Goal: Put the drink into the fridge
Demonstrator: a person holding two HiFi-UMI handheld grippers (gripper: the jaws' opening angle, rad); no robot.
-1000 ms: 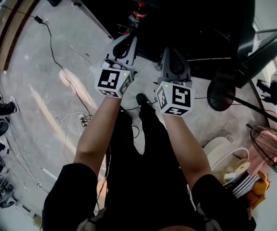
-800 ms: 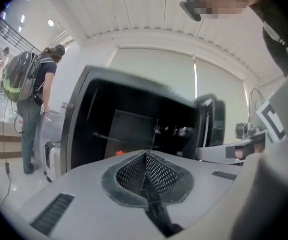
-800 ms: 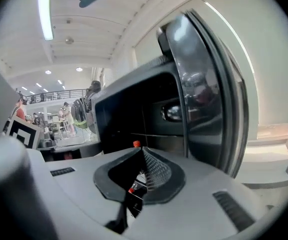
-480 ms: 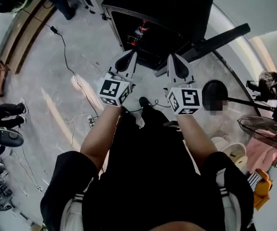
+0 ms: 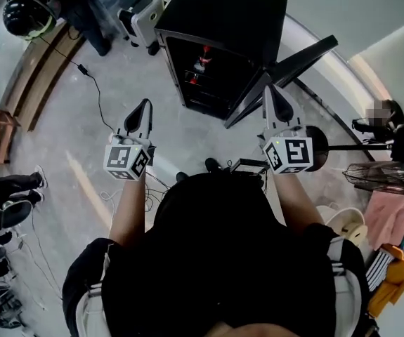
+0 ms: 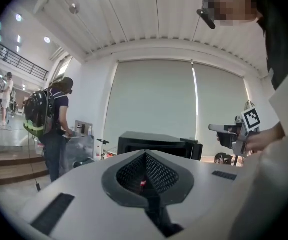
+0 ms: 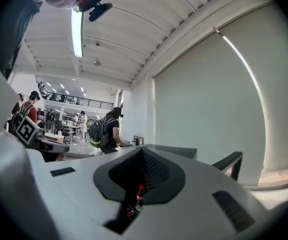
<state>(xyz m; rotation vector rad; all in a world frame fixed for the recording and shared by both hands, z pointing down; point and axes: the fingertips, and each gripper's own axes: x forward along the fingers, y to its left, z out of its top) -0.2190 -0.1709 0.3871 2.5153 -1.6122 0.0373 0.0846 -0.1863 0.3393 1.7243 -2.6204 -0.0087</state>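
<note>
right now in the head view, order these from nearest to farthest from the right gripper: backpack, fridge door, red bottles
1. fridge door, just beside the right gripper.
2. red bottles, inside the fridge, to the left.
3. backpack, far left.

Smooth, matt grey plastic is being shown by the shells of the left gripper (image 5: 144, 105) and the right gripper (image 5: 268, 91), with black, finely ribbed pads (image 6: 159, 174) lining their jaws. Ahead of both, the fridge (image 5: 223, 16) is being seen as smooth black casing with a dull sheen. Beneath them, the floor (image 5: 75, 146) is being seen as polished grey concrete or stone, faintly glossy. Behind them, a matt black cloth shirt (image 5: 223, 258) is being worn.
</note>
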